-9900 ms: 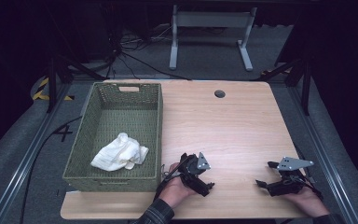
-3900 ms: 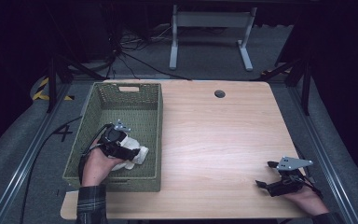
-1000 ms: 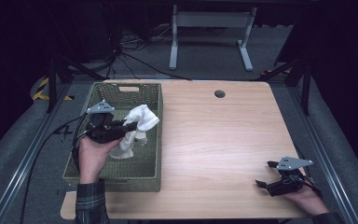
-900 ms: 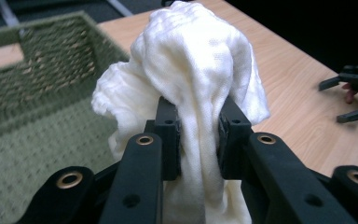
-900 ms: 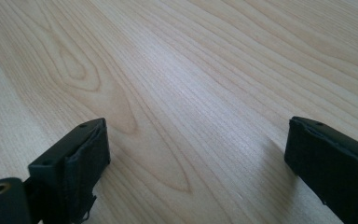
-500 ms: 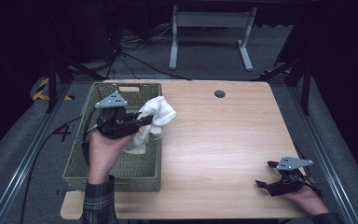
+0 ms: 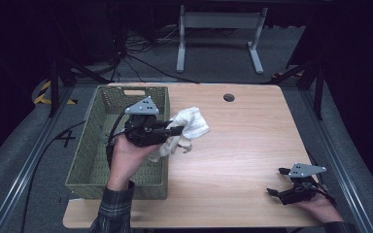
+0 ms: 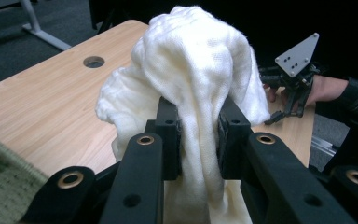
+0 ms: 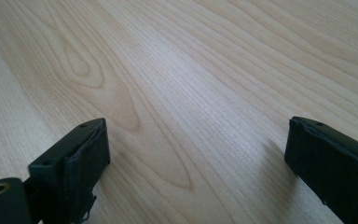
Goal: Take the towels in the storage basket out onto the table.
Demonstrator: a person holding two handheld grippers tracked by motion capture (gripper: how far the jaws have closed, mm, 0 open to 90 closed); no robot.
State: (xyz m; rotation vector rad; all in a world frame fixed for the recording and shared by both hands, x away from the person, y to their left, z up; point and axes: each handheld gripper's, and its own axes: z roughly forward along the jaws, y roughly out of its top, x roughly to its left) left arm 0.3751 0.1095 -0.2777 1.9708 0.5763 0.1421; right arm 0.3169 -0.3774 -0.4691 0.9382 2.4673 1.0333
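A white cloth (image 7: 187, 130) hangs in the air over the right rim of the green woven basket (image 7: 102, 145), with my left gripper (image 7: 175, 130) shut on it. In the left gripper view the cloth (image 8: 200, 70) bulges up between the two black jaws and drapes below them, and my left gripper (image 8: 198, 126) pinches its middle. My right gripper (image 7: 278, 182) rests low on the wooden table (image 7: 243, 141) at the front right, open. In the right gripper view my right gripper (image 9: 196, 154) has its jaws wide apart with bare wood between them.
The basket stands on the table's left side, its inside holding nothing visible. A round cable hole (image 7: 229, 97) lies near the table's far edge. A metal stand (image 7: 218, 34) is on the floor beyond. Cables trail on the floor to the left.
My left gripper took hold of the cloth in the basket, lifted it and carried it rightward over the basket's right rim. The right gripper has stayed still.
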